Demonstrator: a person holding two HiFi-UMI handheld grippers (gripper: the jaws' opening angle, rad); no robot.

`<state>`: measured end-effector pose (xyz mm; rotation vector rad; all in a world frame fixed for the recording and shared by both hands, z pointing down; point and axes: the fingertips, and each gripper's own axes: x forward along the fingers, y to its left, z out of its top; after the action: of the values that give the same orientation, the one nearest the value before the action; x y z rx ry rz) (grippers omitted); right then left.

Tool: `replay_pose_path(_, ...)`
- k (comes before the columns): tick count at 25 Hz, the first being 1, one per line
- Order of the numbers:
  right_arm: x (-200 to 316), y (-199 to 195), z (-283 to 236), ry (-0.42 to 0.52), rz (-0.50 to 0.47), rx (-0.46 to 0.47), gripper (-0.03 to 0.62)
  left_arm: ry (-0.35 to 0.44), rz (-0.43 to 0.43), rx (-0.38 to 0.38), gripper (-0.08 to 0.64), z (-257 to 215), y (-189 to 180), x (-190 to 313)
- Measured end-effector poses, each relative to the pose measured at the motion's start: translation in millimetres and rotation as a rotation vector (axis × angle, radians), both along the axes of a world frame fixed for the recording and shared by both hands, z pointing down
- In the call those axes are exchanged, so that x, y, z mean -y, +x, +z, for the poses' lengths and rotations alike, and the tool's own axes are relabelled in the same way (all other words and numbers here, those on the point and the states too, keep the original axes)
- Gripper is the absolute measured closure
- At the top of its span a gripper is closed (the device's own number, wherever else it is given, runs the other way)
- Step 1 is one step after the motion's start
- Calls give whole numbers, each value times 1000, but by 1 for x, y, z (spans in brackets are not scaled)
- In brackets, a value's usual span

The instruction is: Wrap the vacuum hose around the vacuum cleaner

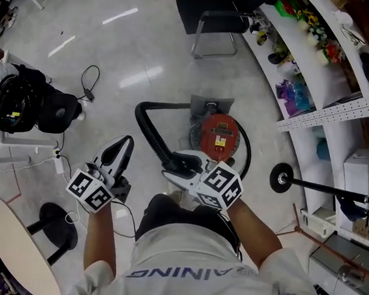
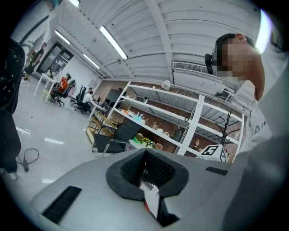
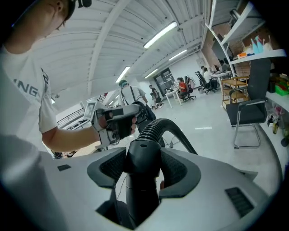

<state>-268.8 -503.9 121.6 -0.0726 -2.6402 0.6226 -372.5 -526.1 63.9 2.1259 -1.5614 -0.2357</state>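
Right gripper view shows the right gripper (image 3: 143, 170) clamped on the smooth black cuff (image 3: 142, 155) at the end of the black ribbed vacuum hose (image 3: 159, 128), its two grey fingers (image 3: 179, 170) pressing the cuff from either side. In the head view the hose rises from that grip at frame centre and arches toward the upper left. It then bends back right to the round red vacuum cleaner (image 1: 220, 135), which sits on the pale glossy floor (image 1: 135, 51) just above the gripper in the frame. A thin black arc (image 1: 248, 152) hugs the canister's right side; whether it is hose or cord cannot be told. The left gripper (image 2: 146, 173) has its fingers (image 2: 128, 169) closed together with nothing between them, and hangs at lower left of the head view, apart from the hose.

The step in hand looks like leading the free end round the canister. Doing it well probably means carrying the cuff low and close around the red body, so the loop lies snug rather than springing wide. The ribbed hose is likely stiff and will want to uncoil, so the idle left gripper could open and pin the arch near the canister while the right one travels. The canister may roll if the hose is pulled hard, so a gentle, even sweep seems safer.
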Motion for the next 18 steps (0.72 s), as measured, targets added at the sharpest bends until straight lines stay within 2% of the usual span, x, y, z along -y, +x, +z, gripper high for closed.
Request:
replay_pose_path(5, -52, 43, 16, -7, -17, -32, 352, -4, -9, 34, 543, -10, 23, -29)
replay_pose_path(10, -115, 100, 34, 3, -43, -71, 353, 9, -1, 41, 543, -20, 75, -68)
replay_pose_path(13, -153, 132, 37, -30, -61, -60, 353, 25, 11, 57, 543, -29, 108, -92)
replay_pose_path(18, -226, 165, 35, -35, -149, -28, 353, 51, 15, 69, 543, -39, 142, -142)
